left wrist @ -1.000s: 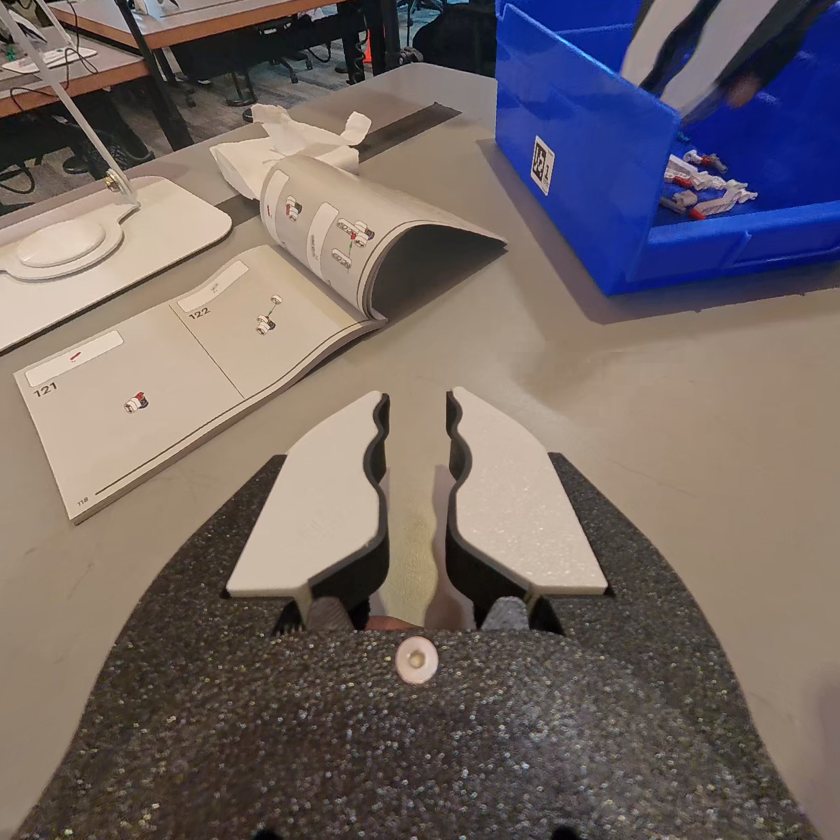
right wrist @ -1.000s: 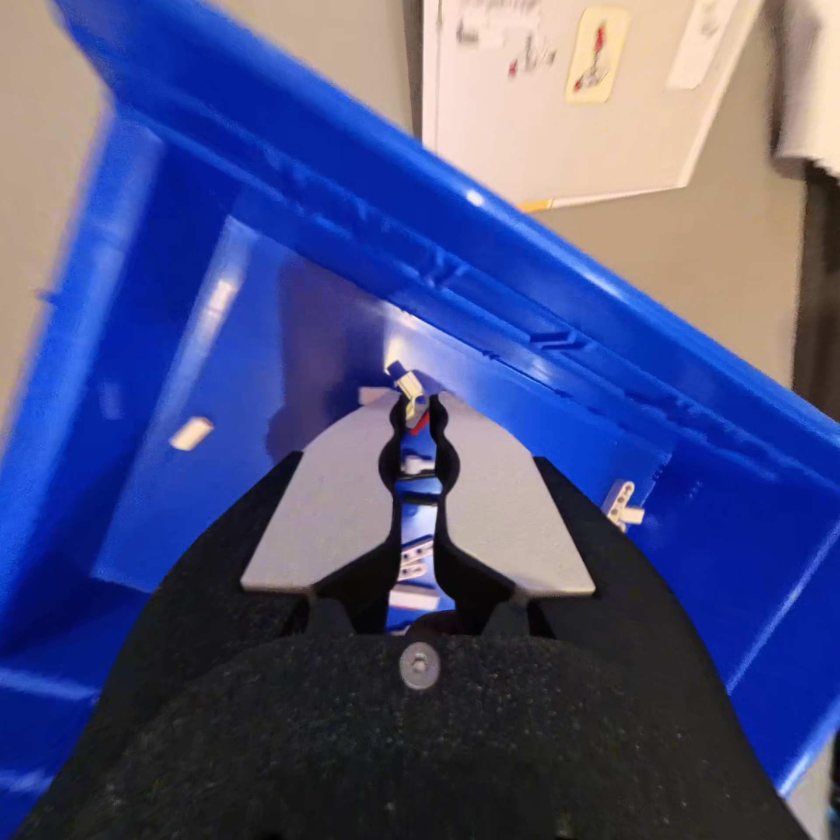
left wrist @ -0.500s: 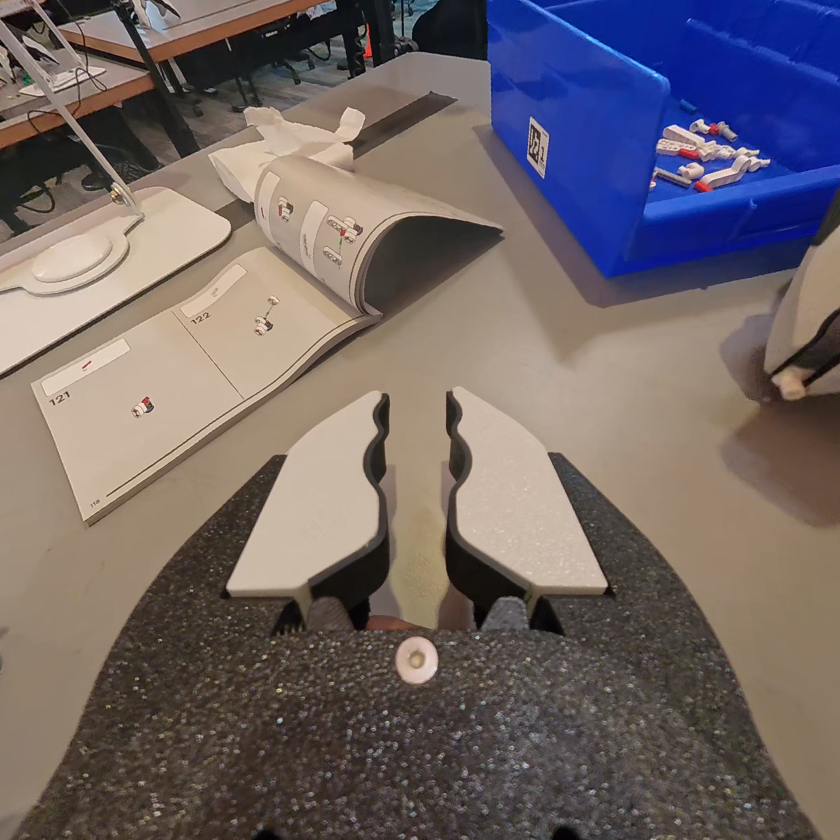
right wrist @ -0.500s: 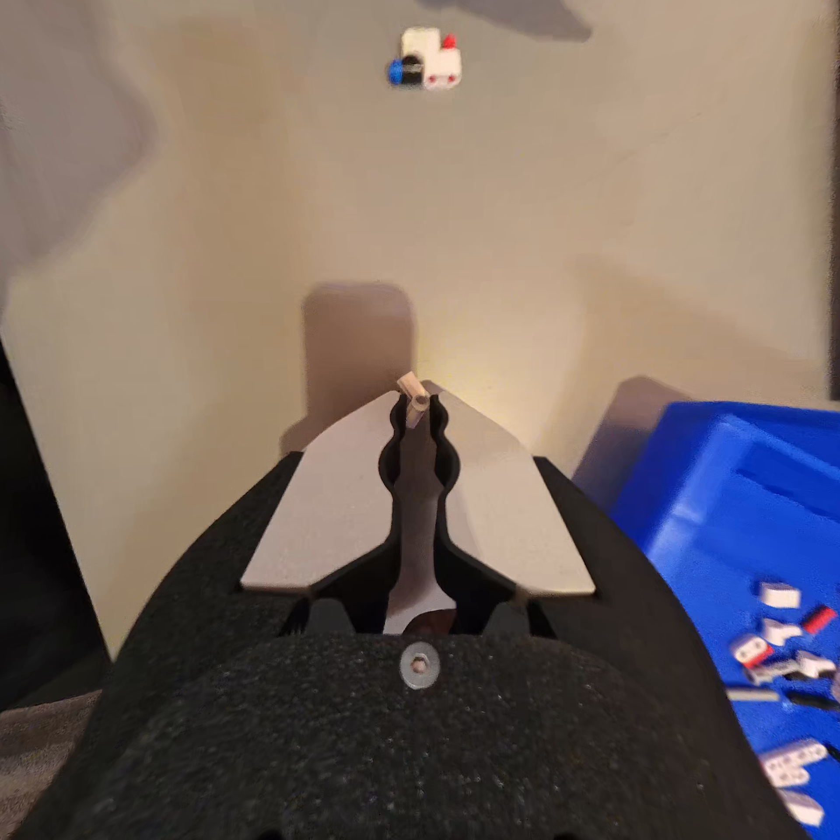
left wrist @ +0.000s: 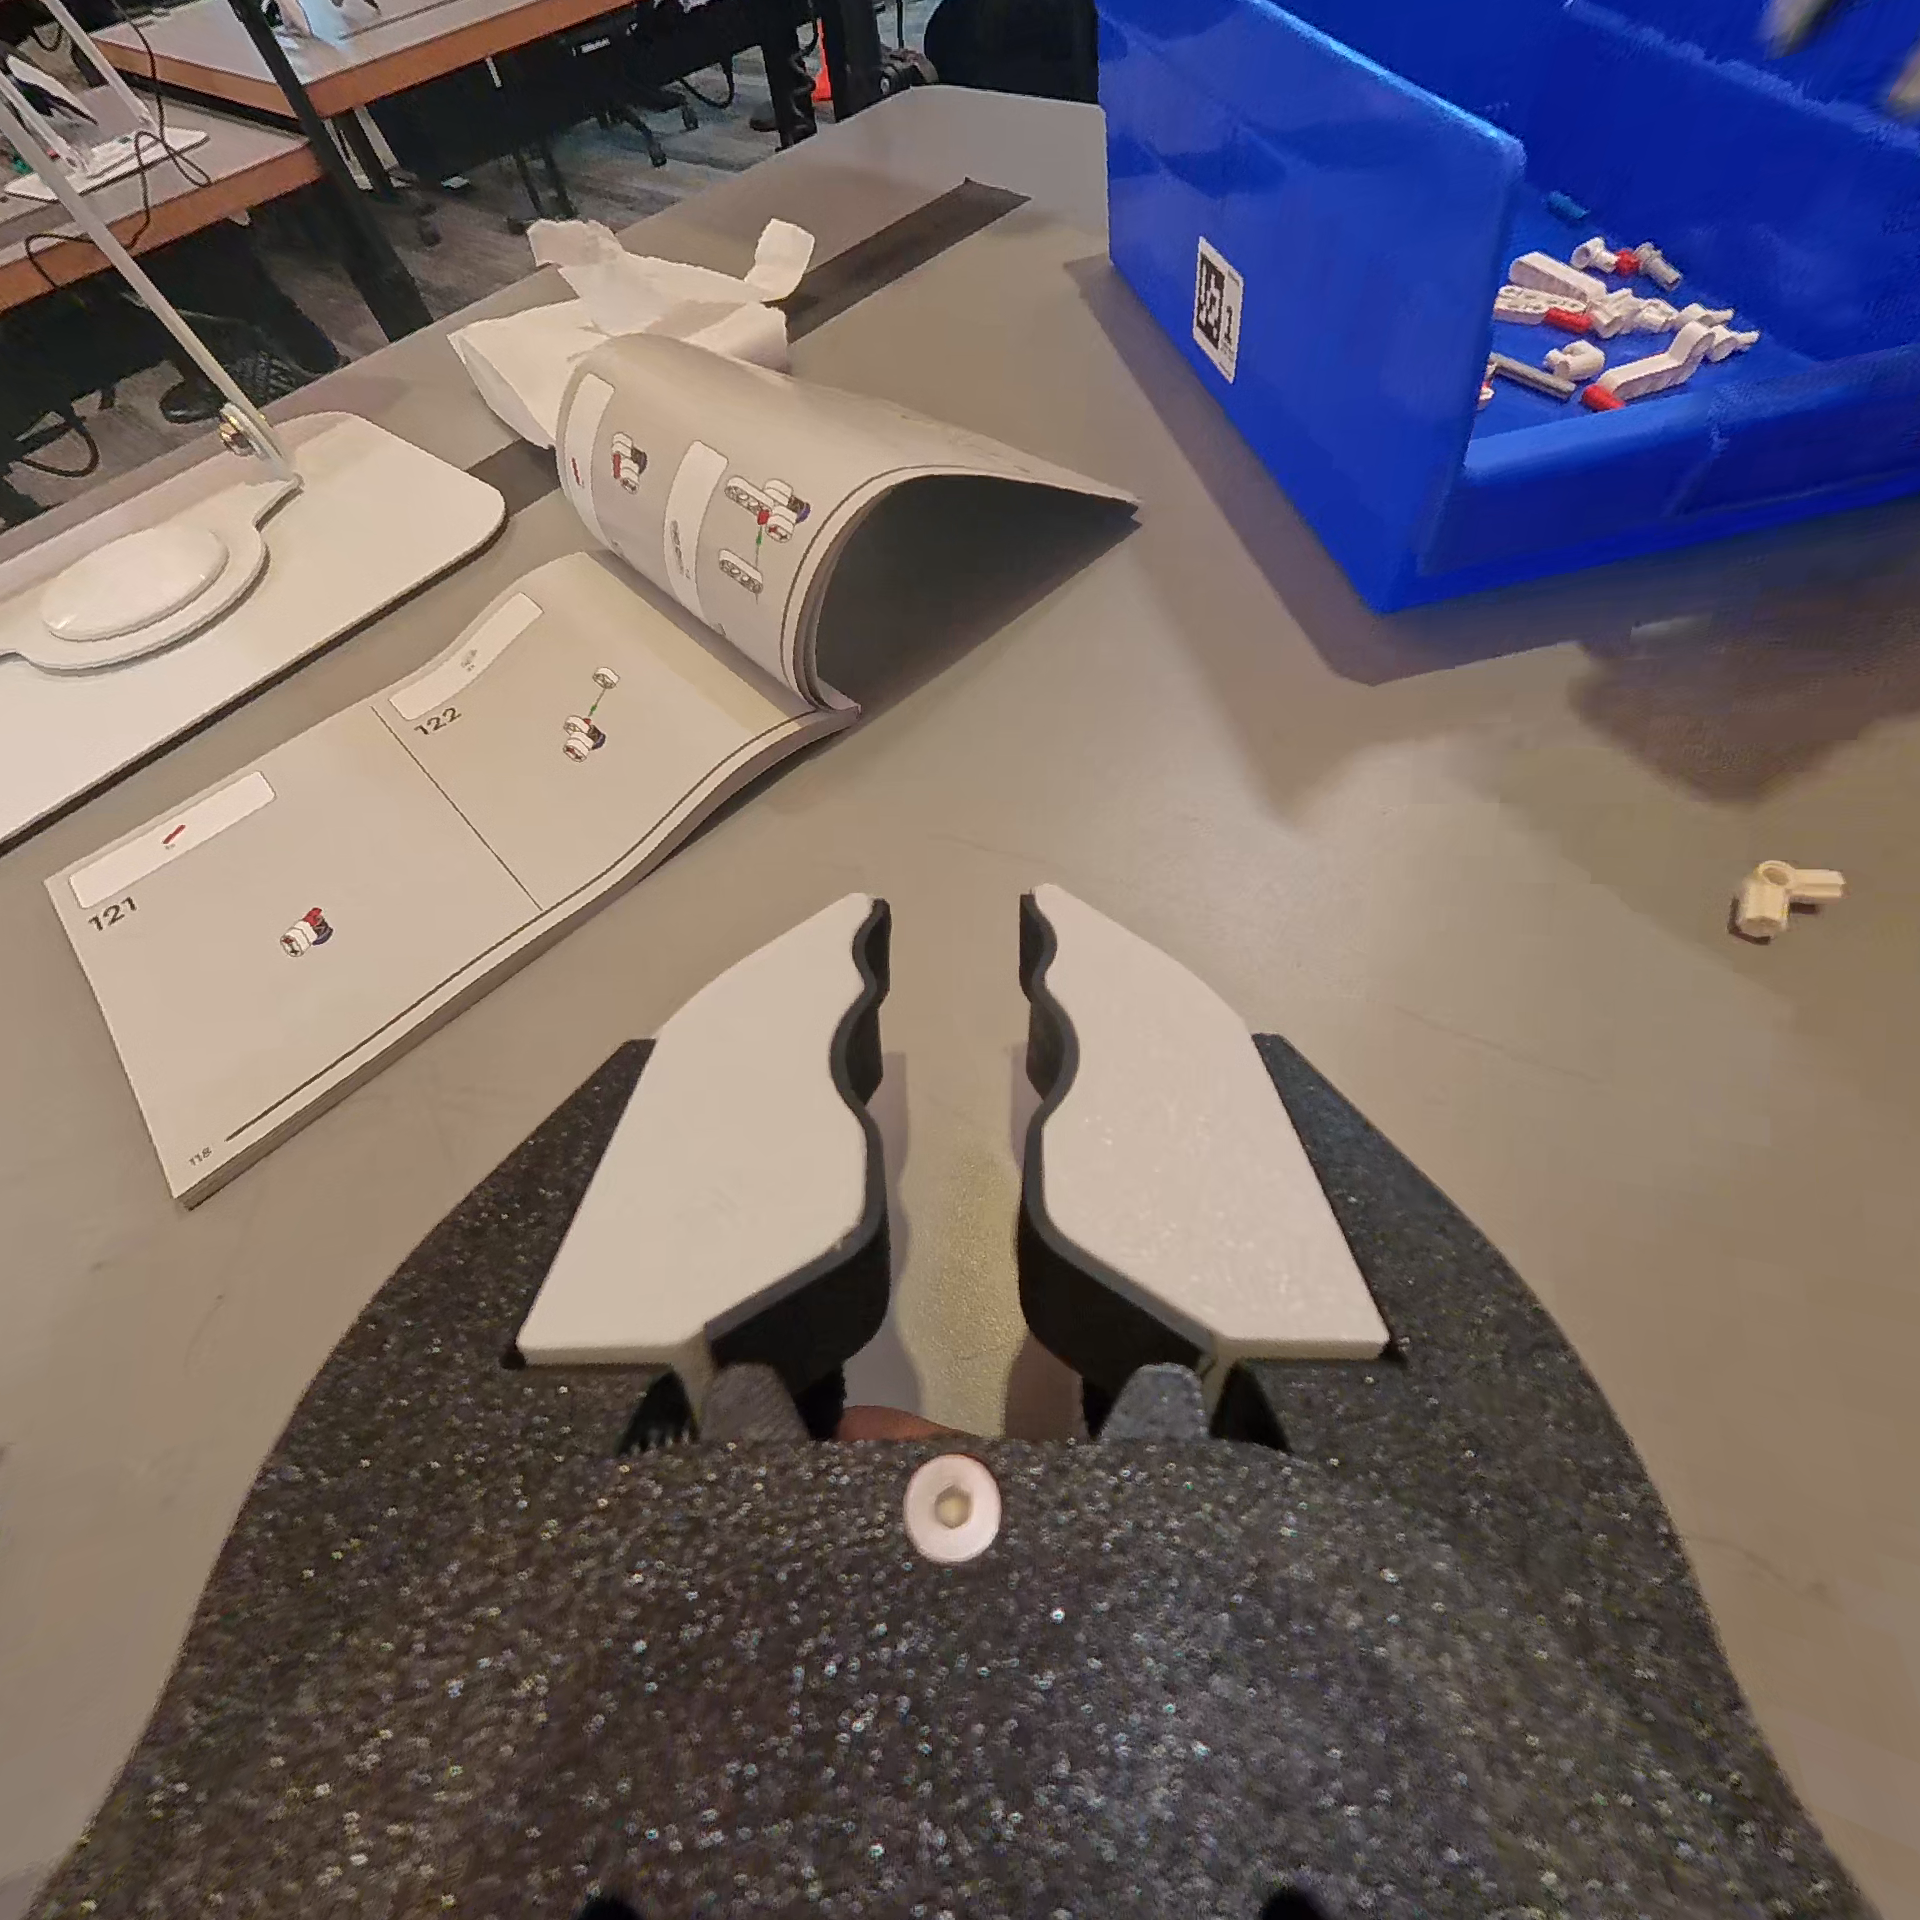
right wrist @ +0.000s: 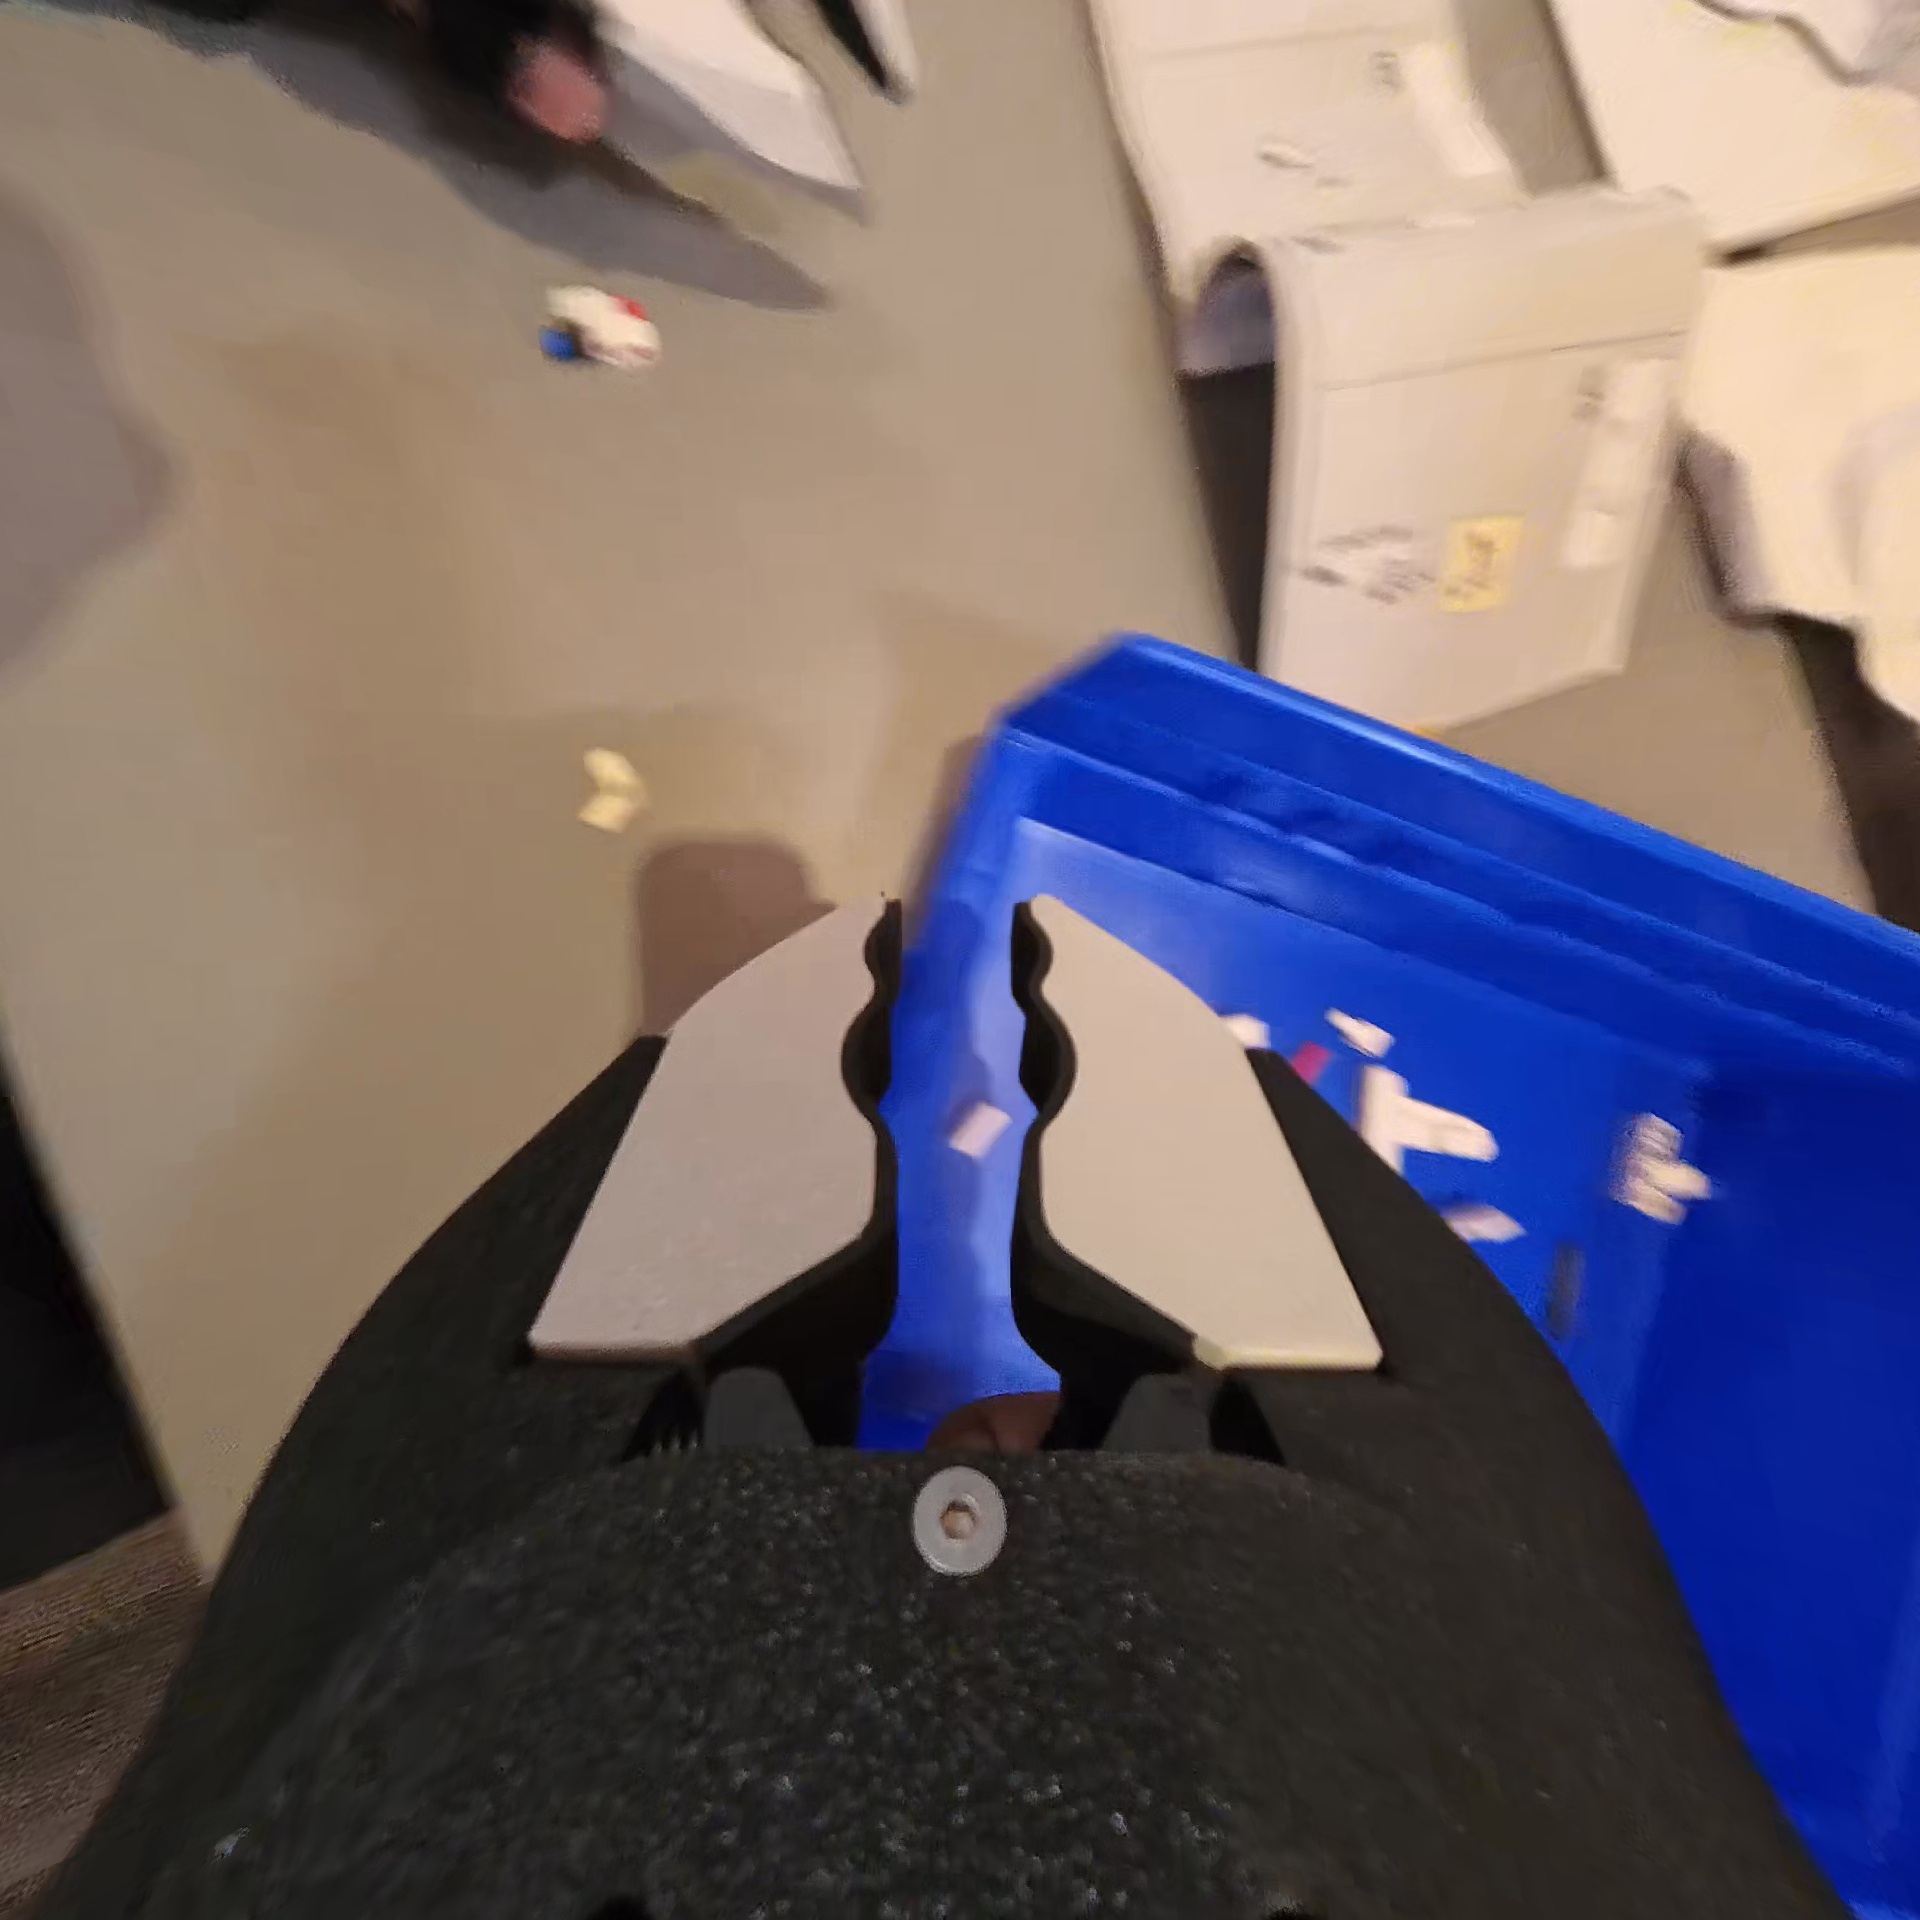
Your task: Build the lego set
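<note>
My left gripper [left wrist: 954, 906] is open and empty, low over the grey table [left wrist: 1247, 935] in front of an open instruction booklet [left wrist: 436, 831]. A small cream connector piece [left wrist: 1782, 896] lies on the table to its right; it also shows blurred in the right wrist view [right wrist: 613, 790]. My right gripper [right wrist: 951, 914] is open and empty above the near corner of the blue bin [right wrist: 1455, 935], which holds several small white and red parts [left wrist: 1610, 322]. A small white, red and blue assembly [right wrist: 603, 327] lies farther off on the table.
A white lamp base [left wrist: 187, 561] and crumpled white paper [left wrist: 665, 281] sit behind the booklet. The blue bin [left wrist: 1351, 312] stands at the back right. Desks and chairs stand beyond the table's far edge. The right wrist view is blurred by motion. Some 20 cm of space lies between my two pairs of fingers. From the right gripper's tips to the small cream connector piece [left wrist: 1782, 896] is close to 12 cm.
My right gripper carried the cream piece out of the bin to the table, opened and left it there, then swung back over the bin's corner. My left gripper stayed open in place.
</note>
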A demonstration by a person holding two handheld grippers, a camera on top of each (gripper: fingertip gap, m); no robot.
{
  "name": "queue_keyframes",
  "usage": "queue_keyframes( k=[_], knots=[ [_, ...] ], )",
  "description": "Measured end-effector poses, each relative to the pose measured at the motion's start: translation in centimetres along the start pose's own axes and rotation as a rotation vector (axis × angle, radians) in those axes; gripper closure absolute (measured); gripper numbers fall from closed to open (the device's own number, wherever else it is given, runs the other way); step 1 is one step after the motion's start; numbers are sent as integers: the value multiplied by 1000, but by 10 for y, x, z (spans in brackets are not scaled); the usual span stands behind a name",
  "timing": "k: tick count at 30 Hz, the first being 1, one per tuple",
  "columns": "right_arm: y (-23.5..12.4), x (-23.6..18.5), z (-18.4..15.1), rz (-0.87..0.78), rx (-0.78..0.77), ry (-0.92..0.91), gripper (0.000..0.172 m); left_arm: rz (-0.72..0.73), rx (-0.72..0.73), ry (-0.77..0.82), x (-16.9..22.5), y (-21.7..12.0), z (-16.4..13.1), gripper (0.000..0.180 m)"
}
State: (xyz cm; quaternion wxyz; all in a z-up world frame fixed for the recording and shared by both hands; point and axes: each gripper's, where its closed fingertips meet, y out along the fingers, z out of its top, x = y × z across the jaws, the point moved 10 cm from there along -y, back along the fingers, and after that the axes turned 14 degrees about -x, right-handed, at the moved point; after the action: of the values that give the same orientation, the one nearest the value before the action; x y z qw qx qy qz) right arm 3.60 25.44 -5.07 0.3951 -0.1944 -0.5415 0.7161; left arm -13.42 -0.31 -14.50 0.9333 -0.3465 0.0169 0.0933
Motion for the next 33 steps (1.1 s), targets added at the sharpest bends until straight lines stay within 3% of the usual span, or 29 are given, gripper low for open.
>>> queue_keyframes(
  k=[2,7,11,19,23,26,30,33],
  knots=[
    [8,40,-11,-63,-101,35,155,-1,-2,2,0,0,0,157],
    [55,102,-28,30,-285,95,165,-6,-1,1,0,0,0,157],
    [83,113,-31,93,-366,177,168,-16,3,-9,-1,0,0,157],
    [97,112,-36,132,-378,224,167,-25,4,-3,-1,-1,-1,157],
    [93,103,-34,95,-375,177,167,-19,3,1,0,-1,-1,157],
    [60,84,-21,61,-244,173,168,-17,1,2,0,-1,-1,157],
    [14,25,3,95,-20,123,168,-17,-3,4,0,-1,-1,157],
    [27,-27,9,153,-42,46,168,-13,-2,10,1,-1,-1,157]
  ],
)
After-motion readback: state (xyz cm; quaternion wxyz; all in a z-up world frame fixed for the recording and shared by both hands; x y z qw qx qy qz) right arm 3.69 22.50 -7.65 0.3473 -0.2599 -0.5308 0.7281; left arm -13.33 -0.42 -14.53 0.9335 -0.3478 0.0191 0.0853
